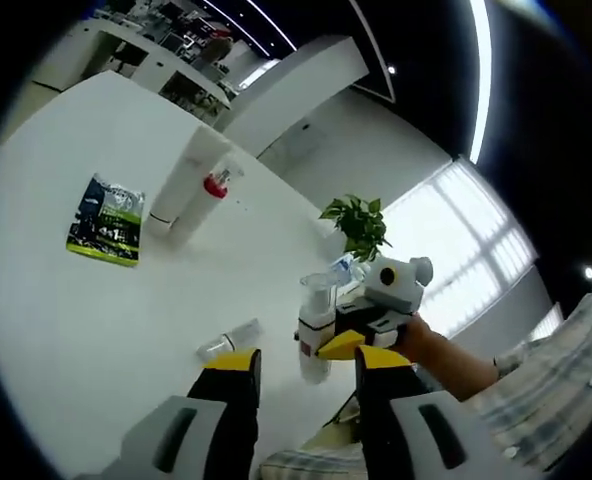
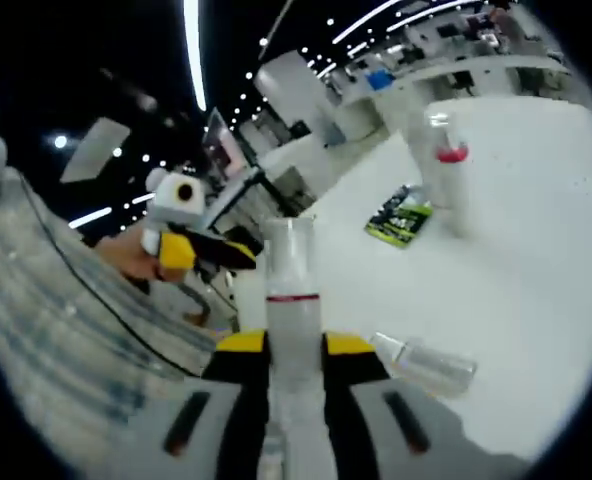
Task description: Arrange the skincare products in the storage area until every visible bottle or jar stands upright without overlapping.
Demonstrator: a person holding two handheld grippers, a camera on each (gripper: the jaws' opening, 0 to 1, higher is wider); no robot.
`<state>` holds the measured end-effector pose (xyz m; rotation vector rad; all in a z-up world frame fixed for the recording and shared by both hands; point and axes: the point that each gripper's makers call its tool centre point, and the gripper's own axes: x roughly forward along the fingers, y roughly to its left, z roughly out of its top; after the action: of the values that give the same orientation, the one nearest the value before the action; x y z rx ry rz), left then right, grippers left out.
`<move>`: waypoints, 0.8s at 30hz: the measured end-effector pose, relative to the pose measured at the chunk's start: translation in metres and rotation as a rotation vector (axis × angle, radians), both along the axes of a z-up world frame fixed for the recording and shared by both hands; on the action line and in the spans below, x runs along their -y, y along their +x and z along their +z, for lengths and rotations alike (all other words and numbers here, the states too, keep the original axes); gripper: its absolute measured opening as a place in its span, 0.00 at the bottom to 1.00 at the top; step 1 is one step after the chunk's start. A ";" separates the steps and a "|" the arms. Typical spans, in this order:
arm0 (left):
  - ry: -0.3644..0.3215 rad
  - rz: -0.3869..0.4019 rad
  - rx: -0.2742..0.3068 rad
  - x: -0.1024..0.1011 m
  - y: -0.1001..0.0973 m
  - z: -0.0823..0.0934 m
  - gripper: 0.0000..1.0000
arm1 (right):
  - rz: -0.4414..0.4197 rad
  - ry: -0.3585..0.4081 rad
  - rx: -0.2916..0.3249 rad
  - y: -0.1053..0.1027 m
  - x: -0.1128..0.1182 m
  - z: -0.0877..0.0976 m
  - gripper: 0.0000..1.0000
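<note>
Bottle (image 2: pixel 292 300) clamped upright between right gripper (image 2: pixel 296 345) jaws; left gripper (image 1: pixel 301 362) jaws wide, empty, beside it.

Clear plastic bottle (image 2: pixel 294 300); matt white table (image 1: pixel 66 320).

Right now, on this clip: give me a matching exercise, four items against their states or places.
Items:
1. spray bottle with red band
2. small clear bottle
3. green packet
4. potted plant

States:
A. lying flat on the white table
B. held between the right tool jaws
C. standing at the table's far edge
D. tipped on its side near the left tool

Pairs: 1-B, 2-D, 3-A, 4-C
</note>
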<state>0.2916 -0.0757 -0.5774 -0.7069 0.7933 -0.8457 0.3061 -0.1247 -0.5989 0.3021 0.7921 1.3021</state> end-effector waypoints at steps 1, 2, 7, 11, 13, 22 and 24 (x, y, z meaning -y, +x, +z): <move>-0.009 -0.002 0.007 0.001 0.001 0.002 0.39 | 0.000 0.034 -0.015 -0.002 -0.006 0.008 0.17; -0.020 -0.002 0.013 0.001 0.002 0.004 0.40 | 0.002 0.047 -0.021 -0.003 -0.008 0.011 0.17; -0.132 -0.031 0.066 0.013 0.006 0.026 0.45 | 0.047 0.189 -0.124 -0.021 -0.027 0.036 0.17; -0.188 -0.071 0.085 0.023 0.002 0.038 0.45 | 0.096 0.255 -0.193 -0.034 -0.036 0.047 0.17; -0.203 -0.079 0.084 0.027 0.002 0.040 0.44 | 0.128 0.298 -0.228 -0.040 -0.040 0.055 0.17; -0.262 -0.119 0.109 0.035 0.003 0.054 0.23 | 0.152 0.332 -0.256 -0.040 -0.045 0.061 0.18; -0.232 -0.108 0.141 0.035 0.007 0.054 0.22 | 0.142 0.328 -0.238 -0.038 -0.045 0.061 0.18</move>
<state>0.2984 -0.1104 -0.5229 -0.8044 0.6170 -1.0855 0.2677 -0.0793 -0.5376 0.6833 0.8085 1.5505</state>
